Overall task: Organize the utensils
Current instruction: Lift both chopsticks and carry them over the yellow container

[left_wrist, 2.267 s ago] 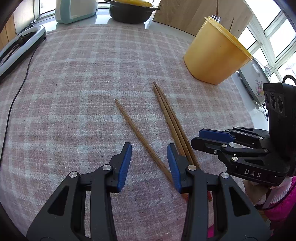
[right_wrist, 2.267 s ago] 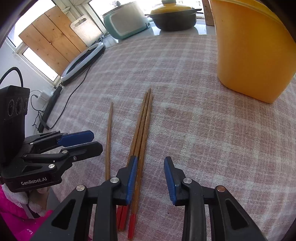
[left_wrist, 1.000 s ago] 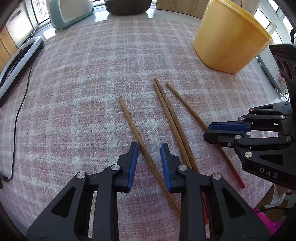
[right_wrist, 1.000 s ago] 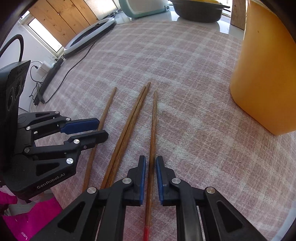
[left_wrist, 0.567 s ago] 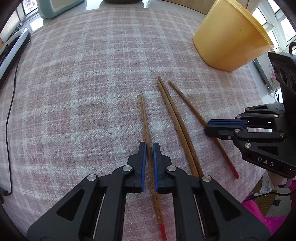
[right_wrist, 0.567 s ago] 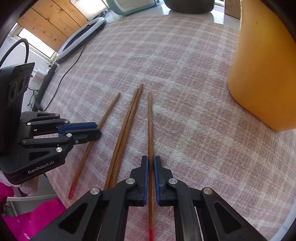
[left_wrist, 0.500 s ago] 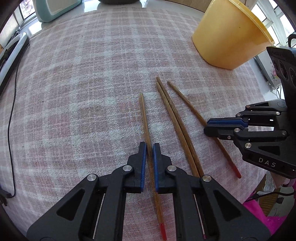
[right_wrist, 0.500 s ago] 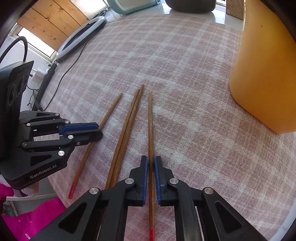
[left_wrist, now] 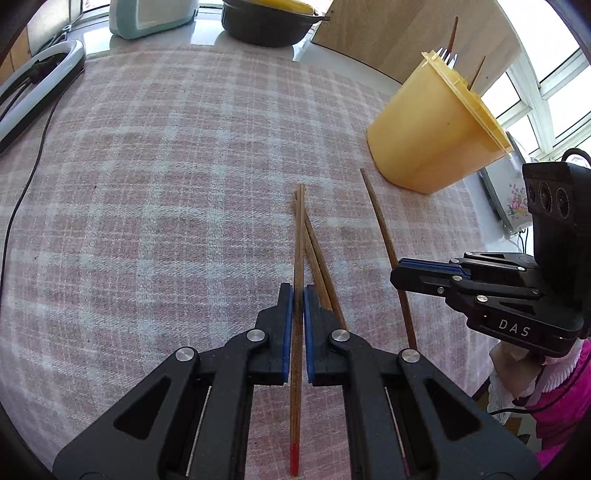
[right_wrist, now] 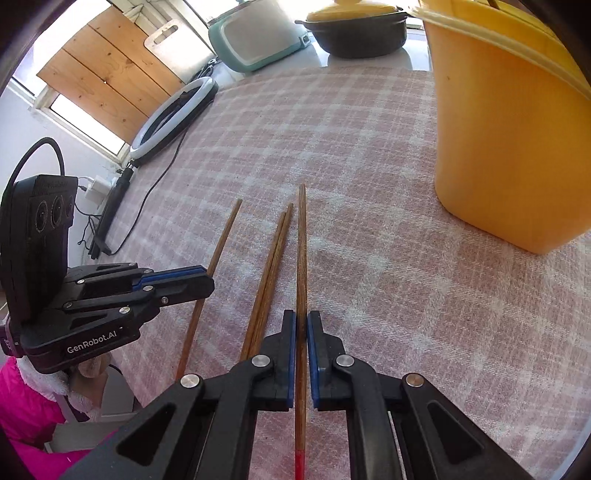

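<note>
Each gripper holds one brown, red-tipped chopstick. My left gripper (left_wrist: 298, 290) is shut on a chopstick (left_wrist: 298, 236) that points forward over the checked cloth. My right gripper (right_wrist: 301, 317) is shut on another chopstick (right_wrist: 301, 243). Two more chopsticks (right_wrist: 271, 262) lie side by side on the cloth between the grippers; in the left wrist view they (left_wrist: 320, 258) lie just right of my held one. The yellow tub (left_wrist: 432, 129) stands ahead to the right with a fork and sticks in it; it fills the right of the right wrist view (right_wrist: 509, 140).
A pink checked cloth (left_wrist: 166, 177) covers the table. A ring light (left_wrist: 33, 85) and its cable lie at the far left. A teal appliance (left_wrist: 151, 14) and a dark pot (left_wrist: 269, 18) stand at the back. The table edge is close on the right.
Both grippers closed on a chopstick each about a second ago. Since then both have lifted and tilted back, so the tub rim and the back of the table show.
</note>
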Demonstrator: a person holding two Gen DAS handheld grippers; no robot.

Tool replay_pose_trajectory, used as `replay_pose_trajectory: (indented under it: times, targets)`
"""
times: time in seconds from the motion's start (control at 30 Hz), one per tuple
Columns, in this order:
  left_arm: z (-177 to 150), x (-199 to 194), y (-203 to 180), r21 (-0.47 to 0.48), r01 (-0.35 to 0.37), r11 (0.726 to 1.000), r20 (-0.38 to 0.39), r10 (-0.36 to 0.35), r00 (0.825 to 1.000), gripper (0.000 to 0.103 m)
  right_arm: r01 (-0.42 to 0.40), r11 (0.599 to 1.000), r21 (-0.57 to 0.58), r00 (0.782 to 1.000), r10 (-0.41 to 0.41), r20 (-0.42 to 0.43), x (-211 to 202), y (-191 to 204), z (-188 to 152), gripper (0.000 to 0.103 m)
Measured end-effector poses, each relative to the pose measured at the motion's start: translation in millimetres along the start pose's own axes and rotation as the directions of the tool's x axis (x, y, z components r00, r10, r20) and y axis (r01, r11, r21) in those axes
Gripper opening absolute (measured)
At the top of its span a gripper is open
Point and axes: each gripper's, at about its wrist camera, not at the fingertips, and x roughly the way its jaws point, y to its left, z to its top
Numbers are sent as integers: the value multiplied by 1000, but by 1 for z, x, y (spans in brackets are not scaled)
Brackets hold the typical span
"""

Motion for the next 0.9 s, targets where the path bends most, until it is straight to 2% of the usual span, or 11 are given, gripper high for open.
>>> replay_pose_trajectory:
  times: [0.03, 0.2, 0.43, 0.67, 0.9]
  targets:
    - [-5, -9, -5, -9, 20, 1000, 23, -20, 1000, 4, -17, 1000, -1, 1000, 17, 25, -6, 1, -1, 3]
    - [0, -40, -14, 2, 43, 999, 106, -43, 993, 3, 30, 999, -40, 993, -25, 115, -30, 6, -7, 3]
    - [7, -72, -34, 64, 71, 995, 182, -82, 980, 3, 1, 1000, -3, 974, 0, 227, -65, 2, -11, 3]
    - [28, -95, -52, 127, 104, 987, 241, -132, 962, 3, 38, 999, 34, 934, -47, 354, -113, -7, -11, 3]
    - [53, -114, -72, 184, 118, 976, 295, -170, 940, 3, 67, 995, 75, 885, -94, 456, -154, -19, -1, 3]
